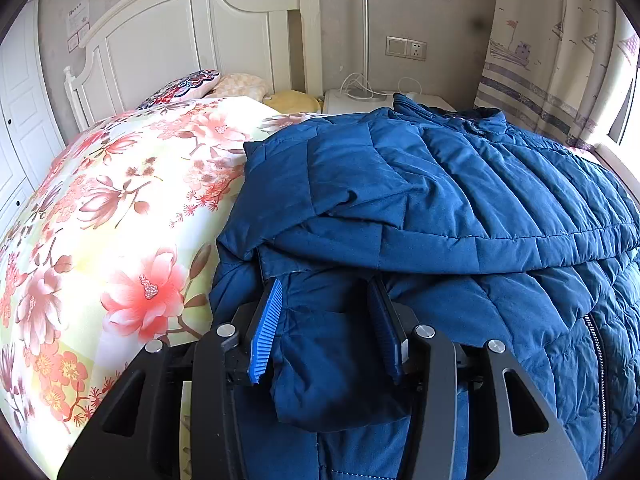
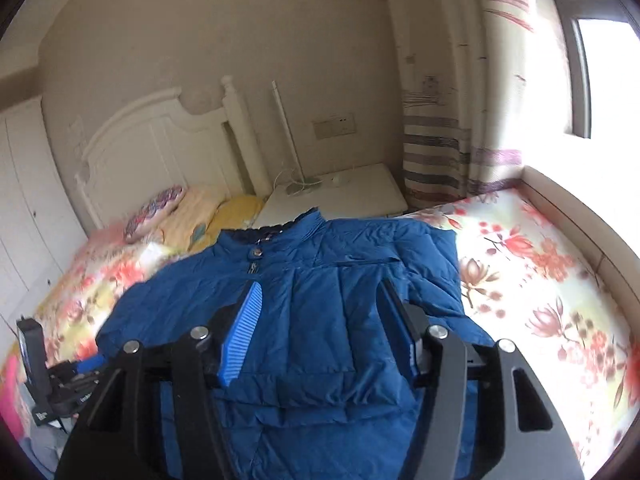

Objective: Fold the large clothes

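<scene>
A blue quilted puffer jacket [image 2: 320, 280] is laid flat on the bed, front upward, its stand collar toward the headboard and one sleeve folded across the chest. The shell is smooth and padded, stitched in horizontal channels; a metal zip and a round snap are seen at the neck. A bunched fold of the sleeve fabric sits between the ribbed blue pads of the left gripper [image 1: 326, 320], and appears to be grasped by its fingers. The right gripper [image 2: 324, 328] is held above the jacket's chest with its fingers released and nothing between them. The bed is covered by a floral bedspread [image 1: 120, 220] in pink and pale yellow. A white panelled headboard [image 1: 192, 32] and a white nightstand [image 2: 344, 196] stand beyond.
</scene>
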The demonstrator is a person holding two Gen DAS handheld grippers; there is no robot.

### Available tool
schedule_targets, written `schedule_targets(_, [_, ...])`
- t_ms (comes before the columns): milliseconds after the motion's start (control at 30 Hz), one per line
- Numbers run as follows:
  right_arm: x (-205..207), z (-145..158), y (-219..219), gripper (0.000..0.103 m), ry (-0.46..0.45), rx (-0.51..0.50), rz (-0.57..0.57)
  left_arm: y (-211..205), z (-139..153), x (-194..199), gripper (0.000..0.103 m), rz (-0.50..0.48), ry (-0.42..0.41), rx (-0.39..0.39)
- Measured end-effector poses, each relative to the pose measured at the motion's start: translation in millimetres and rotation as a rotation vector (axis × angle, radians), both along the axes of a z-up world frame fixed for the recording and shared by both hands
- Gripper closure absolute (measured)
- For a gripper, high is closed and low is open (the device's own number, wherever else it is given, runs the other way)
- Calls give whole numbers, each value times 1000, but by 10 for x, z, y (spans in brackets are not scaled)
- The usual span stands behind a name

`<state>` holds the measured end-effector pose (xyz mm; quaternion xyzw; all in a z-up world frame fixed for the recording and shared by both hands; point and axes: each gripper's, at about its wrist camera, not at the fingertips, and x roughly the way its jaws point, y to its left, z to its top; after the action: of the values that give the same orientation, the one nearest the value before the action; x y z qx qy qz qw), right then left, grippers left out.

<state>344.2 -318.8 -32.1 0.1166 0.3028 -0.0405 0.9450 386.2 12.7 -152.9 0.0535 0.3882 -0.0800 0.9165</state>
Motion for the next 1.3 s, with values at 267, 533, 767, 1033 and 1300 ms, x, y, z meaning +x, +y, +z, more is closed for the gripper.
schedule_targets(267, [329, -615, -23, 44, 213, -66, 32, 20, 81, -102, 57, 25, -65, -1])
schedule_targets(533, [324, -626, 0, 43, 209, -77, 33, 115, 747, -220, 32, 11, -240, -188])
schedule_targets(767, [294, -642, -9, 43, 205, -79, 34, -477, 251, 306, 20, -60, -37, -18])
schedule_targets(1033, [280, -628, 0, 42, 199, -75, 38, -476, 458, 386, 18, -60, -37, -73])
schedule_targets(1300, [280, -634, -2, 41, 198, -72, 38, -424, 375, 1386, 11, 103, 91, -62])
